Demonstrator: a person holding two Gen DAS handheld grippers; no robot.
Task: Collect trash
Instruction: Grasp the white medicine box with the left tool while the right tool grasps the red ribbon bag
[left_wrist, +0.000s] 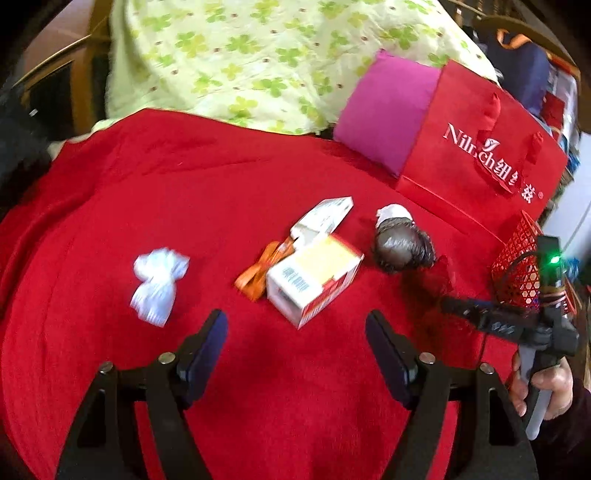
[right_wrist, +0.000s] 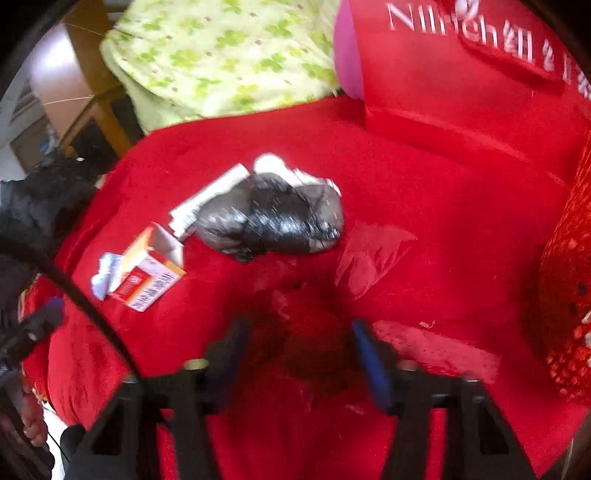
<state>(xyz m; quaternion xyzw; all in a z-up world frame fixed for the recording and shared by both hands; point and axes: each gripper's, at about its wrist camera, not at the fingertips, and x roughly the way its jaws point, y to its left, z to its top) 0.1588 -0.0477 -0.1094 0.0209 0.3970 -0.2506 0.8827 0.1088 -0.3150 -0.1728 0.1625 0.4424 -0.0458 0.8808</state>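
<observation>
Early stage: white crumpled tissue (left_wrist: 159, 286), open white-orange carton (left_wrist: 314, 282), dark crumpled bag (left_wrist: 404, 248) lie uncollected on red cloth (left_wrist: 184, 192). My left gripper (left_wrist: 295, 354) wide open, empty. My right gripper (right_wrist: 299, 350) part-closed around crinkled red plastic film (right_wrist: 306, 325); grip unclear through blur.

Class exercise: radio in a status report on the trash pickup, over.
Left gripper open, empty. Right gripper closing over red plastic wrap, grip unclear. Open box, white wad, dark bag uncollected. Nothing blocking.

Left gripper (left_wrist: 295, 332): tilted downward, jaws spread wide, nothing between the pads. Right gripper (right_wrist: 295, 343): pitched steeply downward; its own view is blurred, jaws parted with a red crumpled film lying between them, contact not determinable. The person's right hand (left_wrist: 543, 384) wraps the right gripper's handle, fingers (left_wrist: 519, 391) curled around it.
</observation>
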